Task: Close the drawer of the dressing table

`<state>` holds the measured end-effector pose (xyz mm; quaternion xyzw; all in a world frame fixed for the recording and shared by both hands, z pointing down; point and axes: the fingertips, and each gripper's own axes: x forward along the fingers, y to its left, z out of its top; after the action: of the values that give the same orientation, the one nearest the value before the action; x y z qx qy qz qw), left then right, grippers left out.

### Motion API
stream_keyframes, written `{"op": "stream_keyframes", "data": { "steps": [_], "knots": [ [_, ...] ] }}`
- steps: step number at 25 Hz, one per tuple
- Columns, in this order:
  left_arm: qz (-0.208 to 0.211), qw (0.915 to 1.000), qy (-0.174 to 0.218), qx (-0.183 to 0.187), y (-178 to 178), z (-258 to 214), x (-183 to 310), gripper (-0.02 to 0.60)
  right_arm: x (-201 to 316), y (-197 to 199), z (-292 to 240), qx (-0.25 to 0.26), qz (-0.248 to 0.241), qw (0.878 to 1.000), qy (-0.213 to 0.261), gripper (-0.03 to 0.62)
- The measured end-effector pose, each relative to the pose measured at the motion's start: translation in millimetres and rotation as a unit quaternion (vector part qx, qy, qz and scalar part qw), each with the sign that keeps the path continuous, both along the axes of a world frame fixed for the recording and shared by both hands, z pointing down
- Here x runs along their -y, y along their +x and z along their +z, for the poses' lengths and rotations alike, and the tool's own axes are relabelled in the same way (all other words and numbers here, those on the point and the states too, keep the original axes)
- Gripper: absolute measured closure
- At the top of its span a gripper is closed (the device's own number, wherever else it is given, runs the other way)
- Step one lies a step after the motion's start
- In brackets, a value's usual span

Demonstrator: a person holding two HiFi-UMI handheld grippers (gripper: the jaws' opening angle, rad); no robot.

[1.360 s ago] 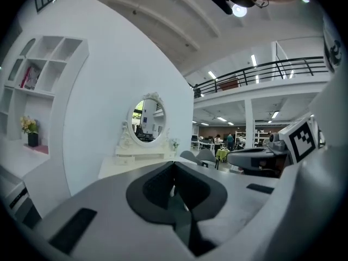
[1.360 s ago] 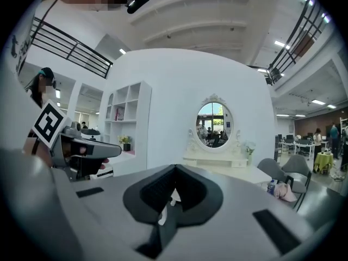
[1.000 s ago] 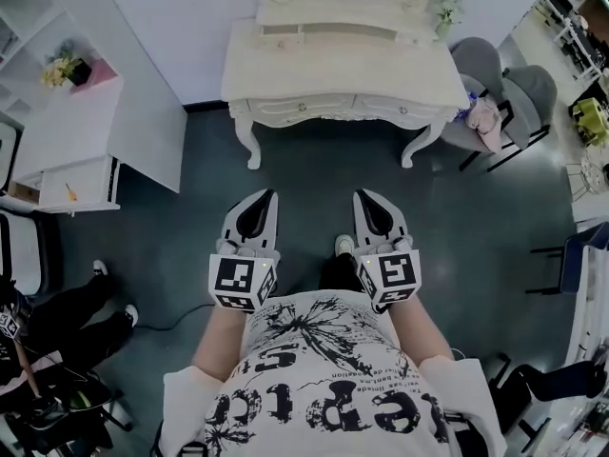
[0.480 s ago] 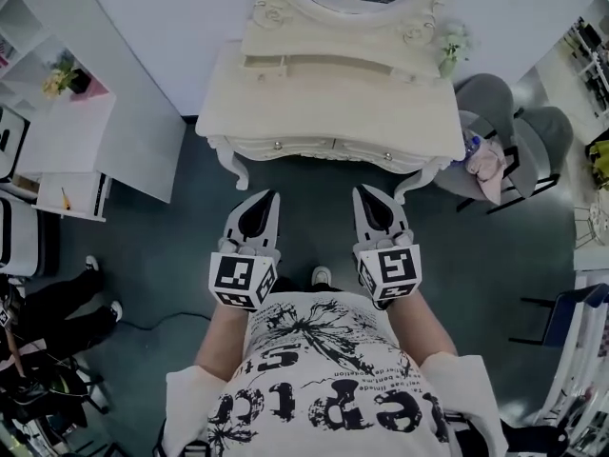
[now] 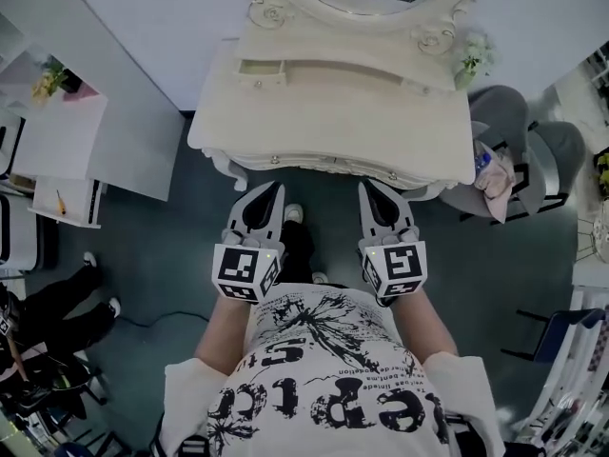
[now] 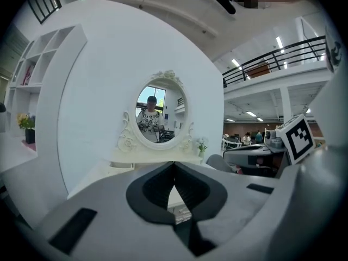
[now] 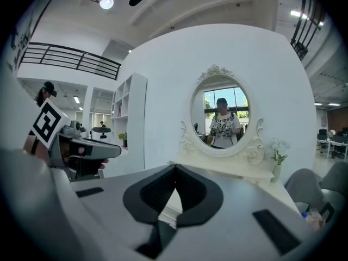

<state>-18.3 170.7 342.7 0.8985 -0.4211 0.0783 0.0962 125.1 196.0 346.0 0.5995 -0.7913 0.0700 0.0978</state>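
Contact must be square: with left claw (image 5: pixel 268 192) and right claw (image 5: pixel 371 189) together and empty, I push the open drawer (image 5: pixel 262 69) ahead of them straight in.

Large black letters run across the front of my white shirt (image 5: pixel 328 403) in the head view, with a finer line of print above them, but I cannot read either with any certainty. The cubes on my left gripper (image 5: pixel 270 188) and right gripper (image 5: pixel 369 187) bear only black-and-white square marker patterns. No other writing in any view is readable.
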Motion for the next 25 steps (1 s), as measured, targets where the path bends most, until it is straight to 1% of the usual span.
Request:
{"op": "stream_keyframes", "data": {
  "steps": [3, 7, 11, 15, 17, 19, 22, 25],
  "knots": [
    [0.003, 0.9999, -0.006, -0.008, 1, 7, 48, 0.563, 42, 0, 6, -0.005, 0.004, 1.0, -0.004, 0.58],
    [0.012, 0.9999, -0.01, -0.008, -3, 12, 125, 0.563, 113, -3, 9, -0.005, 0.015, 1.0, -0.012, 0.58],
    [0.019, 0.9997, -0.015, 0.004, -14, 15, 203, 0.563, 187, -11, 7, -0.003, 0.026, 0.999, -0.02, 0.58],
    [0.02, 0.9995, -0.015, 0.021, -29, 23, 262, 0.563, 241, -21, 17, -0.002, 0.033, 0.999, -0.031, 0.58],
    [0.015, 0.9995, -0.015, 0.025, -38, 30, 284, 0.563, 263, -28, 24, 0.002, 0.033, 0.999, -0.038, 0.58],
    [0.006, 0.9993, -0.029, 0.024, -45, 42, 298, 0.563, 278, -34, 31, 0.002, 0.025, 0.999, -0.047, 0.58],
    [-0.003, 0.9981, -0.054, 0.029, -49, 68, 309, 0.563, 294, -38, 43, -0.003, 0.013, 0.998, -0.056, 0.58],
    [-0.005, 0.9973, -0.063, 0.036, -49, 92, 317, 0.563, 311, -37, 61, -0.002, 0.005, 0.998, -0.062, 0.58]
  ]
}}
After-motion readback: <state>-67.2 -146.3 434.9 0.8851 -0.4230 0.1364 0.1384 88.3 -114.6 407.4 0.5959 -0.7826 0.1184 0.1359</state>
